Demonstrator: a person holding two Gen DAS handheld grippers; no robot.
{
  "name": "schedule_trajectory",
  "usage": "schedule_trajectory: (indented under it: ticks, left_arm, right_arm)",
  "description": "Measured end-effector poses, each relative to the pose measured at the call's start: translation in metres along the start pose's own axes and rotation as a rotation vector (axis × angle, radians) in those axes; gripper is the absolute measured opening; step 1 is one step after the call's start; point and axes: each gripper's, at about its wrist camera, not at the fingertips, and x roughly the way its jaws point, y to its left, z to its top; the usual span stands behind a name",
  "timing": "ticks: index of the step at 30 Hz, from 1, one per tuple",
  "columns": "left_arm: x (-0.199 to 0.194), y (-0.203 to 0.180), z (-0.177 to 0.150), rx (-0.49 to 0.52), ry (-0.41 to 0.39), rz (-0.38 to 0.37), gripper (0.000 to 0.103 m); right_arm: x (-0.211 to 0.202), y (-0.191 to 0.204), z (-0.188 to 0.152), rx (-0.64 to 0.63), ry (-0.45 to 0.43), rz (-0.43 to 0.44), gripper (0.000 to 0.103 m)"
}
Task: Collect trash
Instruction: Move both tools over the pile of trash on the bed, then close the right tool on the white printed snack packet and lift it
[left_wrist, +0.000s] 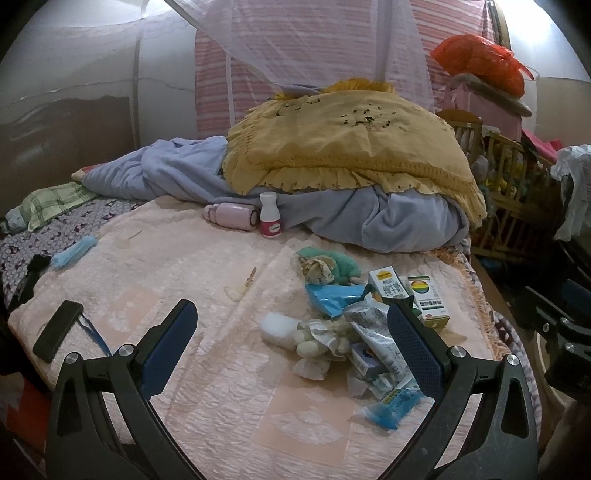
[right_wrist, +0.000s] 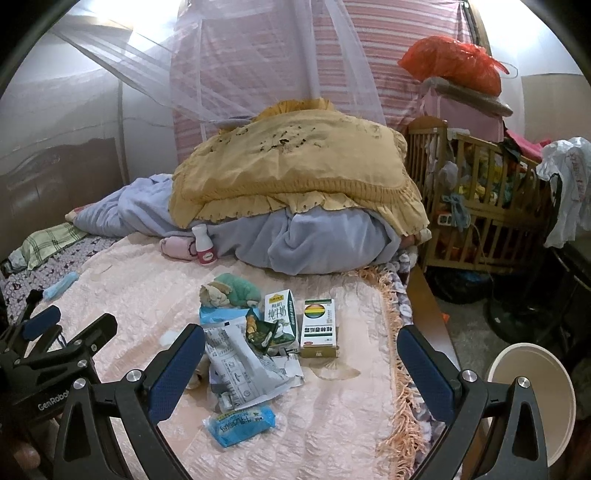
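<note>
Pink quilted bedspread (right_wrist: 332, 424) carries a heap of trash near the bed's right edge: a milk carton (right_wrist: 281, 316), a rainbow-printed box (right_wrist: 319, 326), a grey foil wrapper (right_wrist: 236, 363) and a blue packet (right_wrist: 240, 424). The left hand-held gripper (left_wrist: 291, 332) and the right hand-held gripper (right_wrist: 301, 354) both hover above the pile, jaws spread wide, holding nothing. A white bin (right_wrist: 532, 398) stands beside the bed; a white bottle (left_wrist: 270, 218) stands against the blue blanket (left_wrist: 369, 218).

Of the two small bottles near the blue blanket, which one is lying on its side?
The pink bottle lies on its side. The white bottle with the pink label, right beside it, stands upright.
</note>
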Motion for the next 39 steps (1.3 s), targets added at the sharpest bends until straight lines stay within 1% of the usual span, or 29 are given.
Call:
schedule_trajectory:
  ticks: [9, 20, 33, 39]
  left_arm:
    - [0.0, -0.001, 0.0, -0.004, -0.001, -0.012, 0.102]
    - [0.009, -0.003, -0.002, -0.008, 0.025, -0.005, 0.102]
    - [0.022, 0.002, -0.007, -0.004, 0.054, 0.009, 0.102]
    - [0.031, 0.013, -0.009, 0.015, 0.07, 0.024, 0.102]
  right_arm:
    - [0.001, -0.001, 0.0, -0.001, 0.003, -0.002, 0.103]
    - [0.003, 0.0, 0.0, -0.002, 0.004, -0.004, 0.103]
    - [0.017, -0.007, -0.004, -0.007, 0.046, 0.021, 0.103]
    - [0.026, -0.014, -0.009, -0.006, 0.081, 0.038, 0.103]
